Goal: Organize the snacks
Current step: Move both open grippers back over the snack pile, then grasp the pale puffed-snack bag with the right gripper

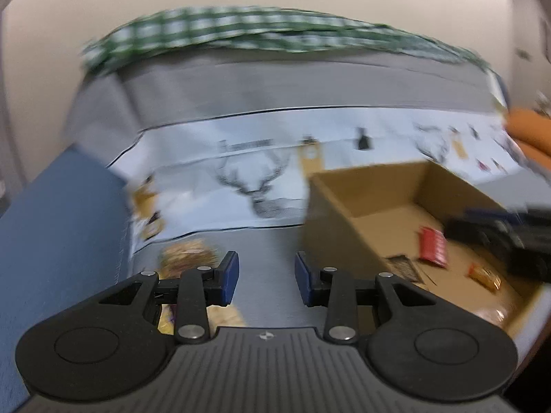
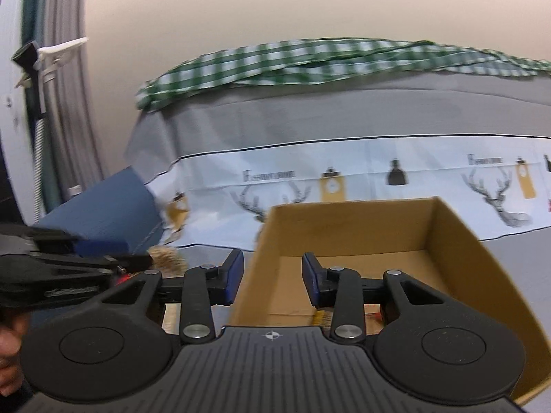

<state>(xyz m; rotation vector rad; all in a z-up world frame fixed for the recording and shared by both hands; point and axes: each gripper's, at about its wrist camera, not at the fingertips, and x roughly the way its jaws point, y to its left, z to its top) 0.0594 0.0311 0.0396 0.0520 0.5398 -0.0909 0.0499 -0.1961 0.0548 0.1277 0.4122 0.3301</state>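
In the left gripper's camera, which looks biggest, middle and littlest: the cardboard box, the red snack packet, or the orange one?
1. cardboard box
2. red snack packet
3. orange snack packet, though blur makes its edges unsure.

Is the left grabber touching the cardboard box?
Apart. The left wrist view shows the left gripper open over the grey tablecloth, with cloth showing between its right finger and the box.

Left gripper (image 1: 267,277) and right gripper (image 2: 272,277) hold fingers spread, empty.
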